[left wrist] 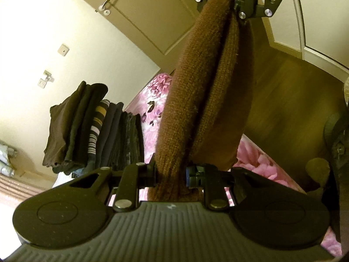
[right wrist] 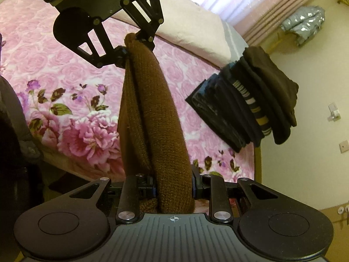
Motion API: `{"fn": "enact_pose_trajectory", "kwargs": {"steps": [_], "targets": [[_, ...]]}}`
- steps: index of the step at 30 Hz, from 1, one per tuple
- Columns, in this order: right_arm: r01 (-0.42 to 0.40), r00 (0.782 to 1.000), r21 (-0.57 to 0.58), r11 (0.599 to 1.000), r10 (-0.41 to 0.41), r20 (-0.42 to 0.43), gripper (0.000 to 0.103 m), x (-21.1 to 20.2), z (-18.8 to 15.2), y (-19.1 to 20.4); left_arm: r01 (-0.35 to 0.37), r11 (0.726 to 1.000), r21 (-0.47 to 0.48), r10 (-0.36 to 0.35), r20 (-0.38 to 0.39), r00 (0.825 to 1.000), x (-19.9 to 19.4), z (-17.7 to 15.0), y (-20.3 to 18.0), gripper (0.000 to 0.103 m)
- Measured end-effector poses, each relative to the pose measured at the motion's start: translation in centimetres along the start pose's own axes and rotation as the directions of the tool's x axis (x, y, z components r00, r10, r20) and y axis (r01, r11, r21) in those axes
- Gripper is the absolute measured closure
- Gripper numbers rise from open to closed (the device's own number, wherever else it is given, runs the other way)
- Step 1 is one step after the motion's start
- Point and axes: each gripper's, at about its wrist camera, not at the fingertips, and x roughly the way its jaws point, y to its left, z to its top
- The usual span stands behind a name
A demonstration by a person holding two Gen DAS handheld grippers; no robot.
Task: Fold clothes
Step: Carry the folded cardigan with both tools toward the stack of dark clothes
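A brown knitted garment (left wrist: 202,87) hangs bunched and stretched between my two grippers, above the pink floral bedspread (right wrist: 72,100). My left gripper (left wrist: 171,174) is shut on one end of it. My right gripper (right wrist: 173,185) is shut on the other end of the brown garment (right wrist: 157,118). In the left wrist view the right gripper (left wrist: 236,6) shows at the top, pinching the far end. In the right wrist view the left gripper (right wrist: 130,43) shows at the top, pinching the far end.
A stack of folded dark clothes (right wrist: 250,100) sits on the bed near its edge by the wall; it also shows in the left wrist view (left wrist: 93,128). A door (left wrist: 130,11) and wooden floor (left wrist: 283,100) lie beyond the bed. A curtain (right wrist: 250,6) hangs nearby.
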Motion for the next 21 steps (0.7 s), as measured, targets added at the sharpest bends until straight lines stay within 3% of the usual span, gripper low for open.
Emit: {"fn": "enact_pose_trajectory", "kwargs": {"steps": [6, 11, 21], "targets": [[0.008, 0.999, 0.008, 1.0, -0.008, -0.037, 0.077, 0.9, 0.6, 0.2, 0.019, 1.0, 0.011, -0.019, 0.021, 1.0, 1.0, -0.9, 0.6, 0.084], [-0.003, 0.999, 0.006, 1.0, 0.004, -0.047, 0.077, 1.6, 0.8, -0.3, 0.029, 0.999, 0.015, -0.029, 0.016, 0.999, 2.2, 0.7, 0.4, 0.084], [-0.046, 0.999, -0.05, 0.998, 0.046, -0.005, 0.077, 4.1, -1.0, -4.8, 0.005, 0.999, -0.033, -0.006, -0.054, 0.999, 5.3, 2.8, 2.2, 0.084]]}}
